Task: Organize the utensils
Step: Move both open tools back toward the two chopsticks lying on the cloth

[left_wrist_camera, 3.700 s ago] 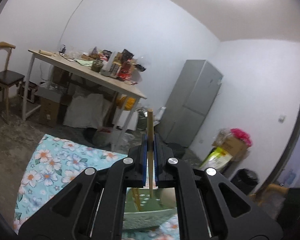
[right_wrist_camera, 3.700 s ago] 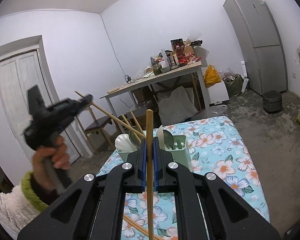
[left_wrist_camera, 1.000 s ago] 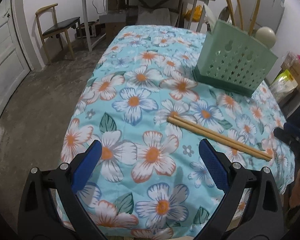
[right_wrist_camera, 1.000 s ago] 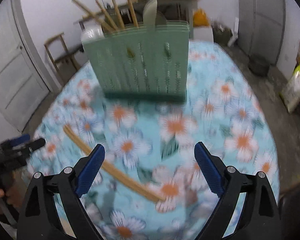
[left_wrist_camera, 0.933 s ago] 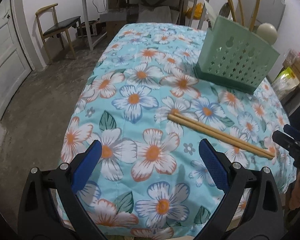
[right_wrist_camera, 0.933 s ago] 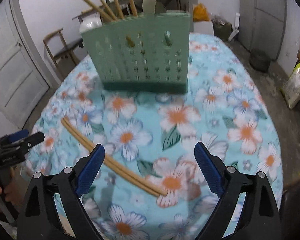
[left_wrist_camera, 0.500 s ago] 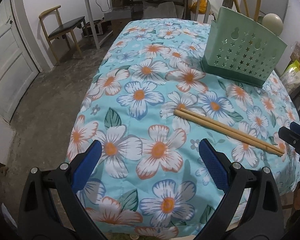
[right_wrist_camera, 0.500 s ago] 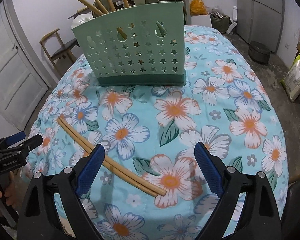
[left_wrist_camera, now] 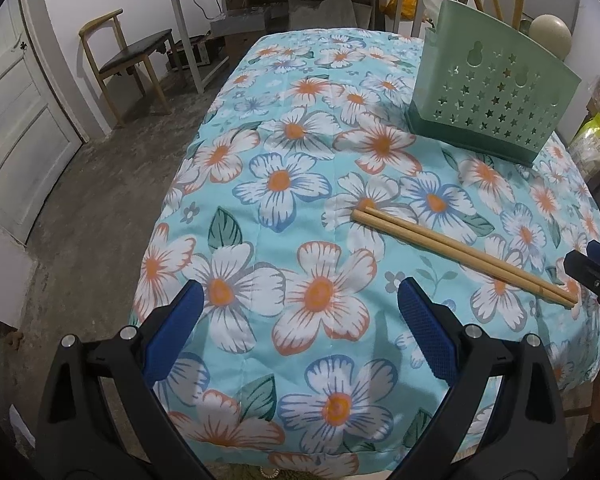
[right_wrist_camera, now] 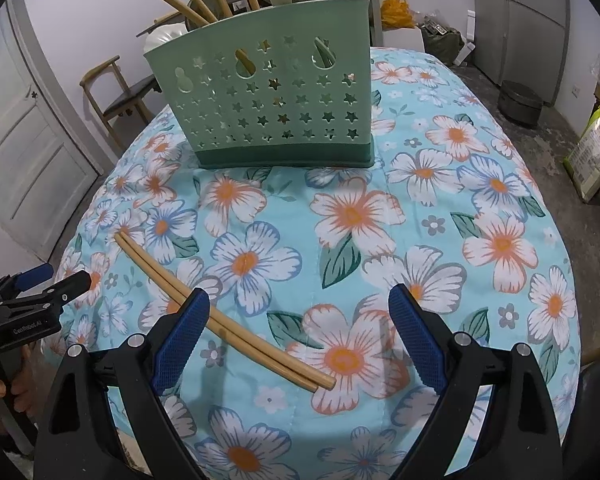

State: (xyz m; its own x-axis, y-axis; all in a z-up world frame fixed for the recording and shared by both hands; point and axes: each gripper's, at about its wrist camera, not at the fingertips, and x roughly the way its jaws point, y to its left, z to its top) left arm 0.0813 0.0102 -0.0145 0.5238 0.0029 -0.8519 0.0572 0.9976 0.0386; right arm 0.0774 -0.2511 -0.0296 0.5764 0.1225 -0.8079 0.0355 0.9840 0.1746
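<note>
Left to right. Left hand-held gripper (left_wrist_camera: 298,326) hovers over the near edge of the table (left_wrist_camera: 260,128), jaws spread wide, nothing between them. Its tips also show at the far left of the right wrist view, gripped by a hand (right_wrist_camera: 0,390).

Middle: two chopsticks (right_wrist_camera: 216,312) lie flat on the flowered tablecloth (right_wrist_camera: 440,208), side by side and touching along their length, running diagonally. One end lies just ahead of the right hand-held gripper (right_wrist_camera: 300,330), which is also spread wide and empty; its left finger (right_wrist_camera: 180,334) partly overlaps the pair in view, whether touching I cannot tell.

Farther back, toward the right in the left wrist view: green utensil holder (right_wrist_camera: 268,92) stands upright on the table, well apart from the loose pair. Several chopsticks and what looks like a spoon already stick out of its top.

Handling, as judgement: the sticks look like light, stiff wood or bamboo, smooth and round, likely to roll or twist in a pinch. They sit flat on soft cloth, so the jaws must press down slightly. Best hold is near the thicker end, one stick at a time, or both squeezed across together.
</note>
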